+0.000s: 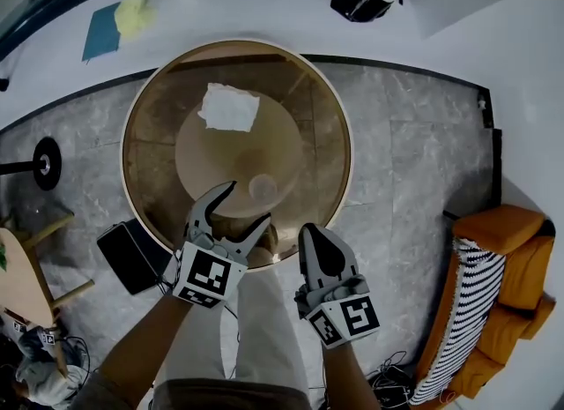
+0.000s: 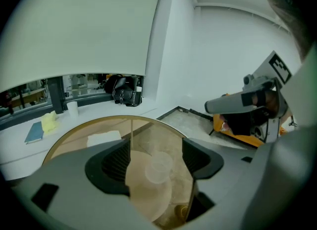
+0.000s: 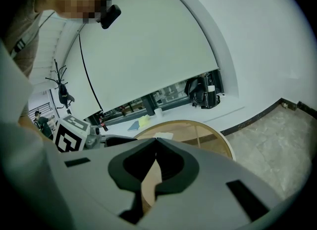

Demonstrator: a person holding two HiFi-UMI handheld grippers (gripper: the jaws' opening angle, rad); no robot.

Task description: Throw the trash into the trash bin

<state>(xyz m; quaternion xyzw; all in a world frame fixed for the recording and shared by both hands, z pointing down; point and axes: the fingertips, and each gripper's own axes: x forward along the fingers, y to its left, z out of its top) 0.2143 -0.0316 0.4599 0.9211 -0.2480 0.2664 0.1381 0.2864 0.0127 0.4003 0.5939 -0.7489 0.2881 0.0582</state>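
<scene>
A clear plastic cup (image 1: 263, 188) is seen standing upright on the round glass-topped bench (image 1: 308, 126), near the edge closest to the person. Its long axis runs vertically and its mouth is turned upward. The cup is translucent and colourless, so the tan base below the glass is seen through it. Whether anything is inside cannot be told.

The left tool (image 1: 248, 202) is held wide open, angled down toward the bench top. The cup is framed in the gap between its jaws, and no pad is seen pressing on it. The right tool (image 1: 315, 239) is held just beside the left one, at the bench's near edge. Its jaws are closed together with nothing between them.

A crumpled white paper (image 1: 229, 107) is seen lying flat on the glass on the far side, well apart from the cup.
</scene>
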